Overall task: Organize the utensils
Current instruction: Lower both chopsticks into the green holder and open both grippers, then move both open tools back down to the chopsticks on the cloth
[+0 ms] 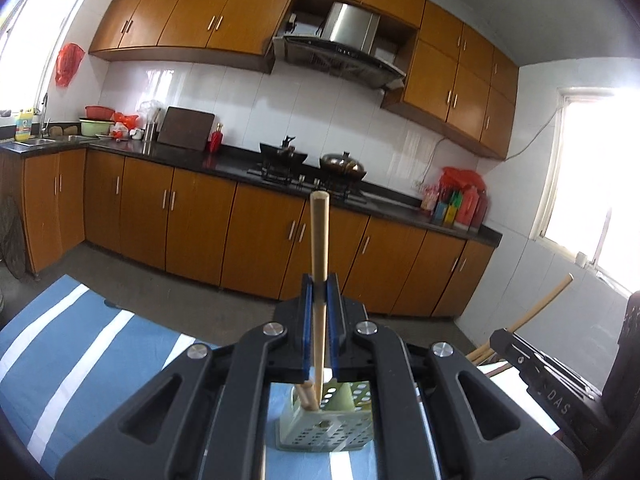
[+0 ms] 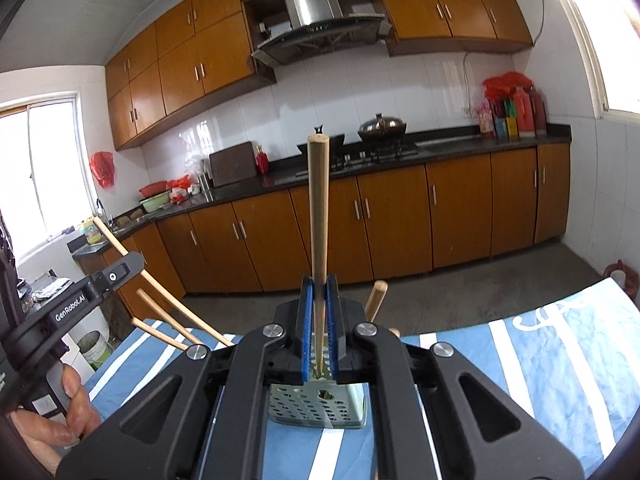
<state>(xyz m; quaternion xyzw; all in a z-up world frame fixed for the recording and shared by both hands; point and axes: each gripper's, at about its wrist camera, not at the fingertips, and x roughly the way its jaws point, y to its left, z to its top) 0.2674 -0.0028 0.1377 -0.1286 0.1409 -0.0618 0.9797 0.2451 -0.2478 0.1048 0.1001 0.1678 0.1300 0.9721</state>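
Observation:
In the left wrist view my left gripper (image 1: 319,292) is shut on an upright wooden chopstick (image 1: 319,240), whose lower end reaches into a pale green perforated utensil holder (image 1: 326,436). Another chopstick (image 1: 306,394) leans inside it. In the right wrist view my right gripper (image 2: 319,292) is likewise shut on an upright chopstick (image 2: 318,208) over the holder (image 2: 316,404). At the left of that view, a hand holds the left gripper (image 2: 120,268), whose slanted chopstick (image 2: 110,236) points down toward the holder. The right gripper (image 1: 516,344) shows at the right edge of the left wrist view.
The holder stands on a blue and white striped cloth (image 2: 520,360). More chopsticks (image 2: 168,316) stick out slanted at its left and one (image 2: 376,296) at its right. Beyond the table lie bare floor and a kitchen counter (image 1: 224,164) with a stove and pots.

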